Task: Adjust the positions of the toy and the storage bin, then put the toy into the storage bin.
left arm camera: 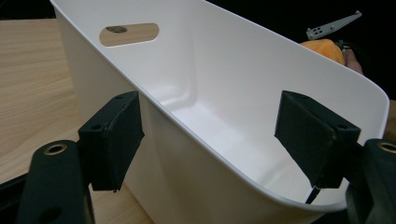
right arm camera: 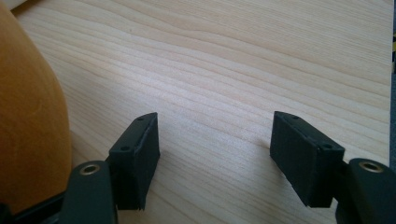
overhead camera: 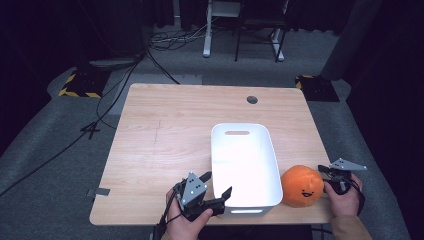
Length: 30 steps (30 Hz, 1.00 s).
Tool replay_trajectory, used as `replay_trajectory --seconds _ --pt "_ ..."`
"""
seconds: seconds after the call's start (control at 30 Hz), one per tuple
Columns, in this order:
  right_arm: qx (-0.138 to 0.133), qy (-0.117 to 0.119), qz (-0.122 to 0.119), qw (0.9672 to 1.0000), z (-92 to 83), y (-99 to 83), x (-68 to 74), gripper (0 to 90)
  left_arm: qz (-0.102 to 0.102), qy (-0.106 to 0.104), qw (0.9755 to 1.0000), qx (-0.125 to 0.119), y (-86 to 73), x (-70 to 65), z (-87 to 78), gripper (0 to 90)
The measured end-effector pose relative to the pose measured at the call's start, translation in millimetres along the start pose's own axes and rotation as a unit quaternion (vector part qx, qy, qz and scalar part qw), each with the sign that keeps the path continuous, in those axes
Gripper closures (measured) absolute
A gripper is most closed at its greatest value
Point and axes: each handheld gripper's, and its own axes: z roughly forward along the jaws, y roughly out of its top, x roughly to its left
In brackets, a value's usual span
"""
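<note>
A white plastic bin (overhead camera: 216,150) with a handle slot stands on the wooden table (overhead camera: 165,130). My left gripper (overhead camera: 218,183) is at the bin's near left corner, open. In the left gripper view the bin wall (left arm camera: 243,70) runs between the jaws of this gripper (left arm camera: 210,140), one pad outside and one inside, neither pressing. An orange plush ball with a face (overhead camera: 301,186) lies just right of the bin, and its top shows over the bin rim (left arm camera: 327,46). My right gripper (overhead camera: 334,172) sits right of the ball, open (right arm camera: 215,154) over bare wood, with the ball (right arm camera: 28,116) beside its left jaw.
A round cable hole (overhead camera: 252,99) is in the table's far side. The table's near edge runs just under both hands. Cables (overhead camera: 100,120) trail over the grey floor at the left, and a desk frame (overhead camera: 207,35) stands behind.
</note>
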Motion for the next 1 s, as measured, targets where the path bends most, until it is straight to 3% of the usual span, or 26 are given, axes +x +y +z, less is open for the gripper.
replay_trajectory --seconds 0.23,0.3,0.37,0.5,0.63,0.7,0.83,1.0 --pt "0.001 -0.001 0.002 1.0000 -0.1 0.0 0.4 33.5 0.010 0.015 0.9998 -0.006 7.7 6.3 -9.1 24.2" --pt "0.001 -0.004 0.003 1.0000 -0.3 -0.2 1.0 33.7 0.029 0.037 0.9989 -0.005 10.9 10.4 -14.9 24.4" --pt "0.002 -0.008 0.010 0.9999 -0.9 -0.3 2.3 34.9 0.029 0.042 0.9987 -0.005 11.7 11.3 -16.4 24.2" --pt "-0.001 -0.015 0.016 0.9998 -1.7 -1.1 3.5 37.0 0.048 0.073 0.9962 0.001 16.6 20.1 -25.0 23.8" --pt "-0.002 -0.016 0.016 0.9997 -2.1 -1.4 3.7 37.4 0.041 0.081 0.9958 0.010 17.2 29.2 -29.2 23.2" --pt "-0.002 -0.017 0.020 0.9997 -2.4 -1.3 3.8 38.2 0.033 0.099 0.9945 0.014 14.6 39.7 -32.4 23.1" --pt "-0.001 -0.021 0.024 0.9995 -3.3 -1.9 4.1 39.6 0.022 0.113 0.9930 0.026 9.4 55.0 -34.4 22.5" --pt "0.000 -0.020 0.025 0.9995 -4.1 -2.3 4.3 39.6 0.028 0.134 0.9883 0.068 -1.3 76.6 -29.7 22.2"
